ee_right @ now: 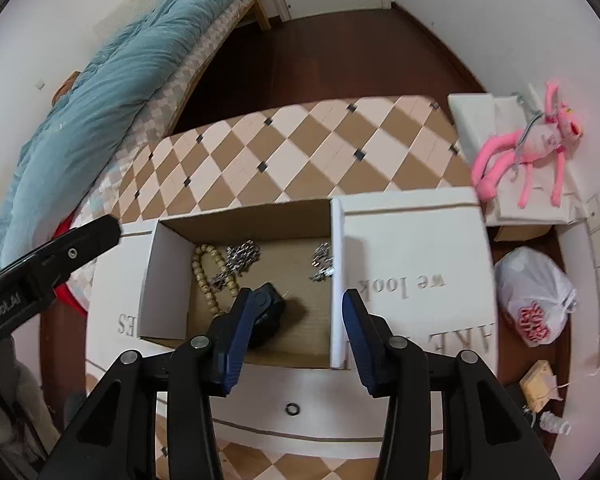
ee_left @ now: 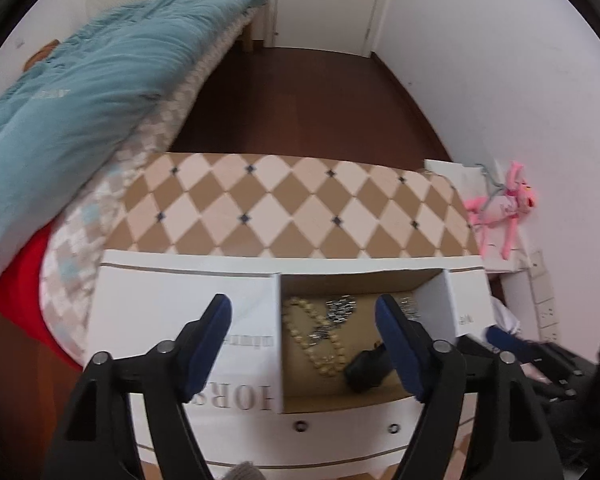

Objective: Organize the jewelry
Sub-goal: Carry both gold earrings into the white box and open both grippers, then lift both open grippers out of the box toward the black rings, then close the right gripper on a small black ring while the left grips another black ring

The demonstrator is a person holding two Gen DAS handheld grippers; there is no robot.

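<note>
On our left, the left gripper (ee_left: 304,336) hangs over the white box (ee_left: 172,304) with its jaws spread wide and nothing between them, so we carry nothing there. Just right of it the box's open compartment (ee_right: 256,224) holds the jewelry: a beaded necklace (ee_right: 206,276) along the left side, a silver chain (ee_right: 240,258) beside it, a second silver piece (ee_right: 323,266) against the right wall, and a small black item (ee_right: 268,314) near the front. Everything lies loose on the cardboard floor, probably dropped in for sorting. Further right, the right gripper (ee_right: 294,318) hovers over the same compartment, jaws parted and empty, the white flap (ee_right: 416,248) beside it folded back, we judge for access.
</note>
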